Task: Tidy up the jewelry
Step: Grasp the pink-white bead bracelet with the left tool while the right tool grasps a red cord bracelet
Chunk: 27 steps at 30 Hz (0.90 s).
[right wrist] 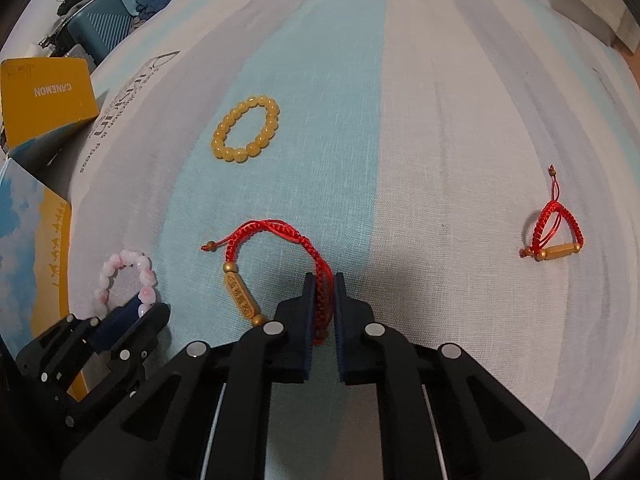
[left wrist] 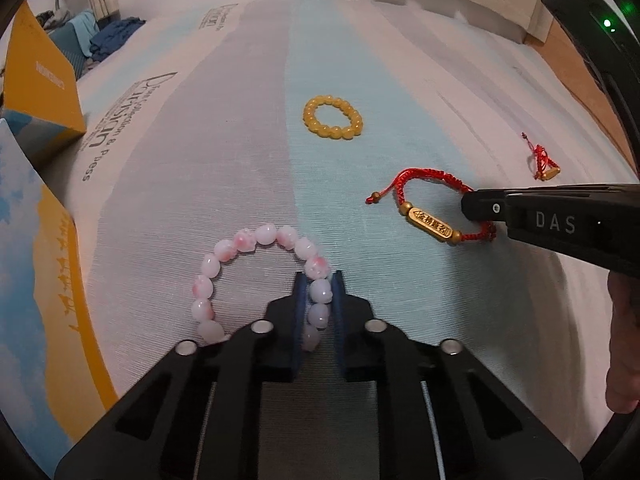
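Note:
On the striped cloth lies a pink-and-white bead bracelet (left wrist: 256, 276), and my left gripper (left wrist: 319, 280) is shut on the beads of its right side. The same bracelet (right wrist: 124, 276) shows at the lower left of the right wrist view, with the left gripper (right wrist: 138, 312) on it. A red cord bracelet with a gold bar (right wrist: 272, 264) lies in front of my right gripper (right wrist: 322, 280), which is shut on its braided cord. That red bracelet (left wrist: 430, 208) and the right gripper (left wrist: 470, 208) also show in the left wrist view. A yellow bead bracelet (left wrist: 333, 117) lies farther back.
A second, smaller red cord bracelet (right wrist: 554, 236) lies far right on the cloth. Yellow and blue boxes (left wrist: 36, 92) stand along the left edge. A teal suitcase with clothes (right wrist: 100, 24) sits beyond the bed at the back left.

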Available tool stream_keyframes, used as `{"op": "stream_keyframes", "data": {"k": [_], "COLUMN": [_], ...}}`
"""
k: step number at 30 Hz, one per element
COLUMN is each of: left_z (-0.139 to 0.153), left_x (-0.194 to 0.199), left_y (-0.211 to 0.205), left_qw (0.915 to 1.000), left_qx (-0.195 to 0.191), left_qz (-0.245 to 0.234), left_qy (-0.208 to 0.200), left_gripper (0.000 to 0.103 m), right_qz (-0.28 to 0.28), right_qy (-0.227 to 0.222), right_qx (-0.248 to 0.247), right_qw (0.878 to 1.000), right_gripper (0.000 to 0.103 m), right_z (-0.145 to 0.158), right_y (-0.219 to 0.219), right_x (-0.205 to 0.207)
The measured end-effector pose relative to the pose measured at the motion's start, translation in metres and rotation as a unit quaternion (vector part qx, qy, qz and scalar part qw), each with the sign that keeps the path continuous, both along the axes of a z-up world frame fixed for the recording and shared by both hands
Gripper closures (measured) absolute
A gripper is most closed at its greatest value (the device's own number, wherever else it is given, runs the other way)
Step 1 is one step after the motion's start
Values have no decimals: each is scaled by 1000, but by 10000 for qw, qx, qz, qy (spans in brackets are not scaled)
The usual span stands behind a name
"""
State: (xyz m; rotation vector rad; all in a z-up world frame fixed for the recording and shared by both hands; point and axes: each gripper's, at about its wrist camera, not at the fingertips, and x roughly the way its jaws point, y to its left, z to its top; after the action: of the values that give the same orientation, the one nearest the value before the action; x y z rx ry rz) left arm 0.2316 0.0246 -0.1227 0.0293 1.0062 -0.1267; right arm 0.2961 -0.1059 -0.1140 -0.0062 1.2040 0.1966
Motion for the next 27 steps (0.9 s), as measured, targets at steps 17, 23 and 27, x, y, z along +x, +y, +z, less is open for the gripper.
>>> {"op": "stream_keyframes", "data": {"k": [17, 23, 27], "left_z": [24, 34, 39], "left_x": [-5, -8, -11], "left_y": [-8, -8, -9], "left_qw": [9998, 9998, 9996], "left_qx": [-67, 2, 47], "left_qz": [-72, 1, 35], "left_qy": [-178, -223, -275], "left_gripper": [94, 94, 94], "right_qz": [-161, -226, -278], "right_qy": [-374, -468, -607], "right_qx": [94, 103, 87], "right_qw": [9991, 9986, 9977], "right_gripper": [99, 99, 99], "right_z": [21, 27, 34], "right_y": [-7, -9, -10], "right_x": [-3, -5, -8]}}
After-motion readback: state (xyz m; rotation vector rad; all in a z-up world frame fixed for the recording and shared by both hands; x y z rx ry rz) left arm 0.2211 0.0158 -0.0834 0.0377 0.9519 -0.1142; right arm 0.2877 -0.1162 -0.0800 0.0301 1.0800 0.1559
